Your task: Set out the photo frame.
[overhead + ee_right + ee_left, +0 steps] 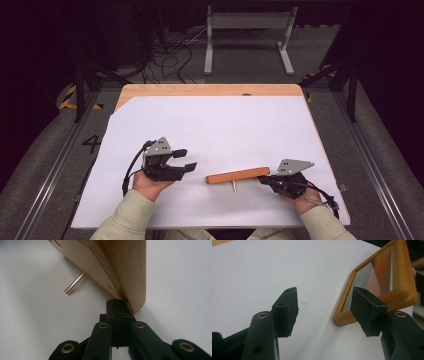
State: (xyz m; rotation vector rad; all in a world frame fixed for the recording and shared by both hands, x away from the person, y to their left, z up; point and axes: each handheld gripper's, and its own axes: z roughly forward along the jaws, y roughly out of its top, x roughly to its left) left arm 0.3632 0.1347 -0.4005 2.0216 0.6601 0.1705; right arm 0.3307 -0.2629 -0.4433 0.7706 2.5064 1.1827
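Note:
A small wooden picture frame stands on edge on the white sheet, propped by a thin metal peg at its back. My left gripper sits open a short way left of the frame, with nothing between its jaws. In the left gripper view the frame with its glass front rises beyond the right jaw of the left gripper. My right gripper is shut, its tips against the frame's right end. The right gripper view shows the right gripper with its jaws together at the corner of the frame, and the peg to the left.
The white sheet covers most of a wooden table, with bare room behind and to either side of the frame. Beyond the far edge, a grey metal stand and loose cables lie on the floor.

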